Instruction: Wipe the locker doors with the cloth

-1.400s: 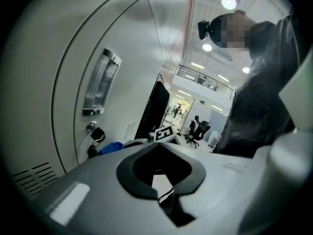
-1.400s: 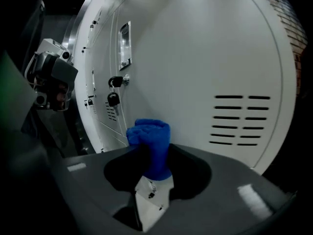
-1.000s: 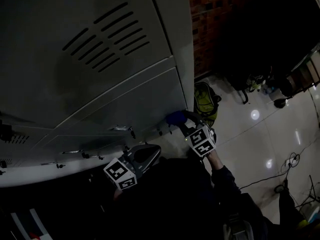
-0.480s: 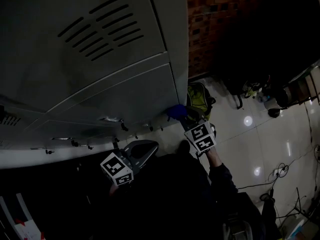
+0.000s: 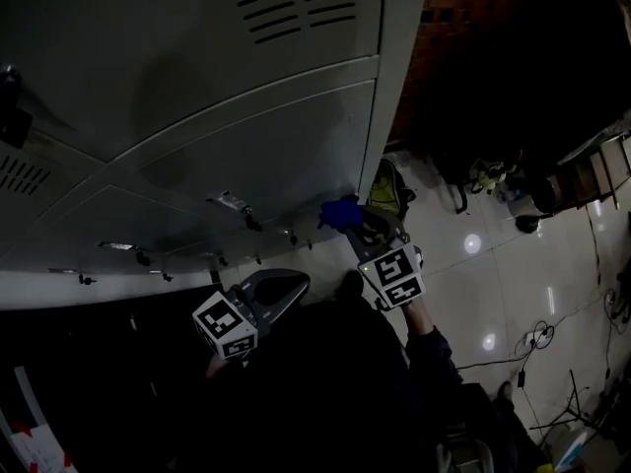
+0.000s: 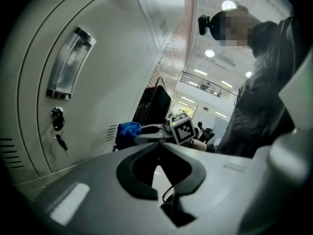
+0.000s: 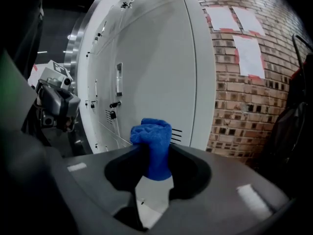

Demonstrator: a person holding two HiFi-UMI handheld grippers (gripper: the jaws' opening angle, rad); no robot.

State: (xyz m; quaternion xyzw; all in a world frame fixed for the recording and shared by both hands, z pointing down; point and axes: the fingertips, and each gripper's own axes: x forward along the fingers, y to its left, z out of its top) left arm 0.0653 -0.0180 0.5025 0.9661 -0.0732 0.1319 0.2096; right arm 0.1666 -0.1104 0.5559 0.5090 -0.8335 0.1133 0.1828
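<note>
**blue cloth held near the lower corner of the lockers**

the blue cloth [image 7: 152,141] is bunched up and pinched between the jaws of the right hand-held gripper [image 7: 153,153], and its top stands out above the jaw tips. in the head view the cloth [image 5: 340,212] is at the low right corner of the grey locker doors [image 5: 256,166], close to the metal. i cannot tell if it really touches the door. in the right gripper view some dark vent slots [image 7: 177,135] of the door show just behind the cloth.

the left hand-held gripper [image 6: 158,146] has its jaws pressed together with nothing between them. it is held apart from the doors, to the left of the right hand-held gripper [image 5: 361,229] and lower in the head view. in its own view a recessed handle [image 6: 71,65] is on the nearest door, and a bunch of keys [image 6: 57,120] hangs from the lock under it.

right of the lockers is a brick wall [image 7: 239,102] with sheets of paper [image 7: 248,55] on it. a yellow-green bag [image 5: 390,191] lies on the shiny floor [image 5: 493,274] beside the locker corner.
</note>
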